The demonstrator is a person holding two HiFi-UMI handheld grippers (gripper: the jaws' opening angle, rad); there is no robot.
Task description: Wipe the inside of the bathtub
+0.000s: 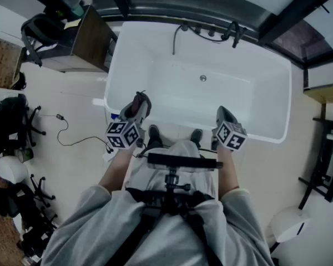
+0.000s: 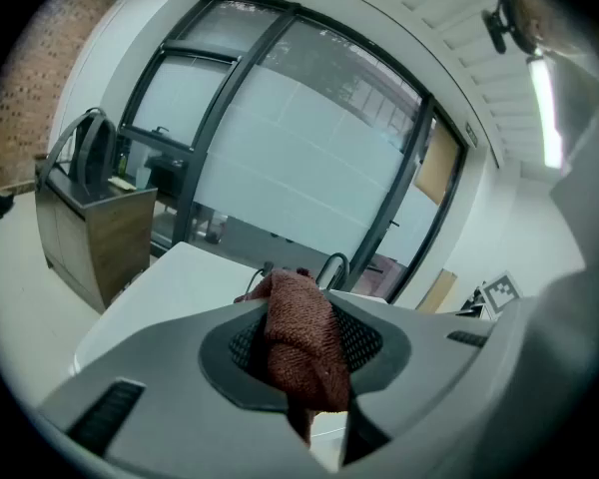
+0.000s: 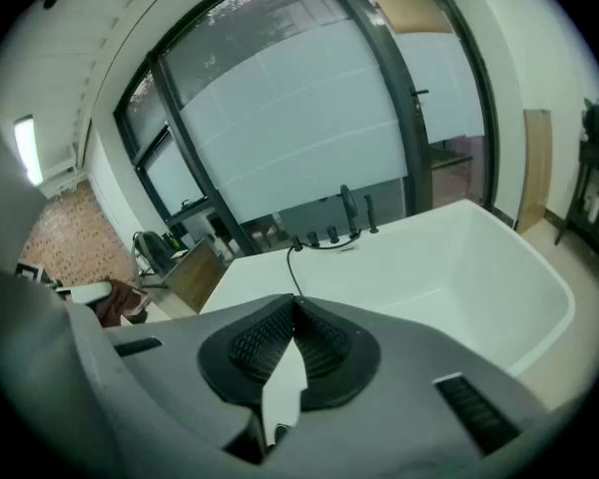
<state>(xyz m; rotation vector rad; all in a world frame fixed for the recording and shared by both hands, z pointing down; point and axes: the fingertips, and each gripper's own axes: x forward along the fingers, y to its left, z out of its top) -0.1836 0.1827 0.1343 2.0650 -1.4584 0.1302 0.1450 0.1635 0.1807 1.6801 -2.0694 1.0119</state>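
The white bathtub (image 1: pixel 250 87) fills the upper middle of the head view. At its near rim, lower centre, the left gripper (image 1: pixel 139 105) is clenched on a reddish-brown cloth (image 2: pixel 301 342), and the right gripper (image 3: pixel 294 312) is closed on nothing. Wiping will likely go best with the cloth pressed flat on the inner wall, in steady overlapping sweeps.

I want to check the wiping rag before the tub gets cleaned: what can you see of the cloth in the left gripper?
The cloth is reddish-brown with a coarse, knitted-looking weave, bunched into a thick folded wad. The left gripper is shut on it: the wad fills the space between the dark ribbed pads, bulges up past the tips, and a narrow tail hangs below. In the head view it is held near the front left rim of the white bathtub. It looks dry, though that is hard to tell.
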